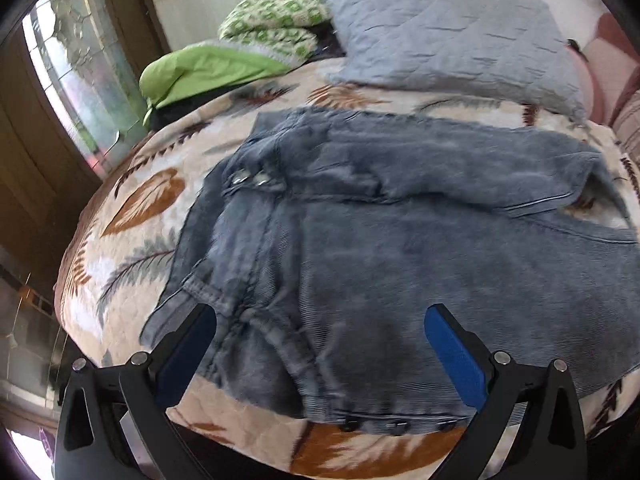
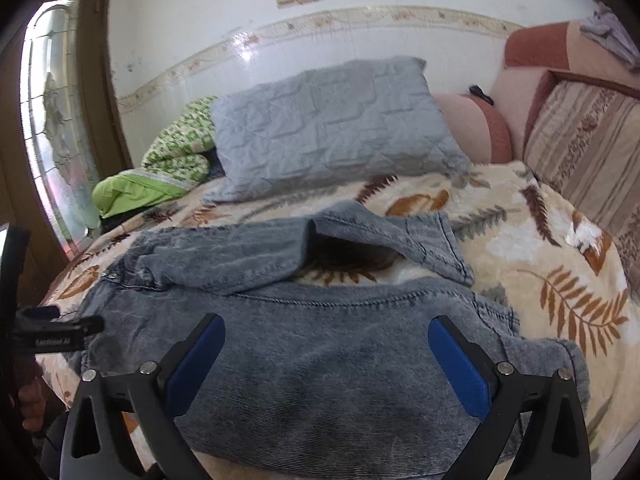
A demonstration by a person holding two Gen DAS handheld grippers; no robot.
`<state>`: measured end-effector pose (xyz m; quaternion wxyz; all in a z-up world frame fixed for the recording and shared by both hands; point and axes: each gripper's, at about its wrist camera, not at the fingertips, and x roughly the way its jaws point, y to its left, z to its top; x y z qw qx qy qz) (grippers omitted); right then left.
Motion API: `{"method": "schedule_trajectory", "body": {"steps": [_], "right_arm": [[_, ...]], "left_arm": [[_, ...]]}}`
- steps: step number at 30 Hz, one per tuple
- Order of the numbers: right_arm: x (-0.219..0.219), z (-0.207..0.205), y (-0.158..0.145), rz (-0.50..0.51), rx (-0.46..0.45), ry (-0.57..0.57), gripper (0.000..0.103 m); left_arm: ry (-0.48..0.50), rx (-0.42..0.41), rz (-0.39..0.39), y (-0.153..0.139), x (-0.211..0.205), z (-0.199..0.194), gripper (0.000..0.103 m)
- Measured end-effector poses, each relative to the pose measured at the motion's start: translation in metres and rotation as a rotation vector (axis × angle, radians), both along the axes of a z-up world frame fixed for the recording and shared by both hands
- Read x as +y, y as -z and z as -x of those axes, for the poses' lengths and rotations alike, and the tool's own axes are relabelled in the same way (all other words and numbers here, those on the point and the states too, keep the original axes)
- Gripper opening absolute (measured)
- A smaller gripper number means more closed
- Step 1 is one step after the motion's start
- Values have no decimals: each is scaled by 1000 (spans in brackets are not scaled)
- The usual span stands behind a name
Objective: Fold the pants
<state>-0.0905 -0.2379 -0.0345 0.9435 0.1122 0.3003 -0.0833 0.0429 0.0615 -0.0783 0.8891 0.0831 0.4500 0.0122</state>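
Grey-blue denim pants (image 1: pixel 360 248) lie on the leaf-print bedspread (image 1: pixel 136 208), waistband with metal buttons at the left, one leg folded back over the other. My left gripper (image 1: pixel 320 332) is open just above the waist end near the bed's front edge. In the right wrist view the pants (image 2: pixel 320 340) spread across the front, a folded leg (image 2: pixel 384 236) behind. My right gripper (image 2: pixel 326 344) is open above the near leg, holding nothing. The left gripper's body (image 2: pixel 52 332) shows at the left edge.
A grey quilted pillow (image 2: pixel 332 128) lies at the back of the bed. A green blanket pile (image 2: pixel 160 168) sits at the back left by the glass door (image 2: pixel 52 128). A pink and striped headboard cushion (image 2: pixel 580 148) runs along the right.
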Motion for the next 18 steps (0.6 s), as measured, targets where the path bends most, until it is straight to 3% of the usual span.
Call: {"method": "schedule_trajectory", "body": {"steps": [2,6,11,14,18], "right_arm": [[-11,-4,6,-4,37,40,102],[-44,3,10,-44,57,141,102],[-110,33,6,-139,83,325,102],[-153,58,19,-289,115,445,99],[-191,80,57,-572,167,509,88]], "left_arm": [[-57,-42,-27,2,23,-4,103],[-183,-40,-32,-3,79,-15,103],[-289,32,-13,2,133,-22,103],[-321,90,24,15,149,-22,103],[-293,126,78,25,150,-19,103]]}}
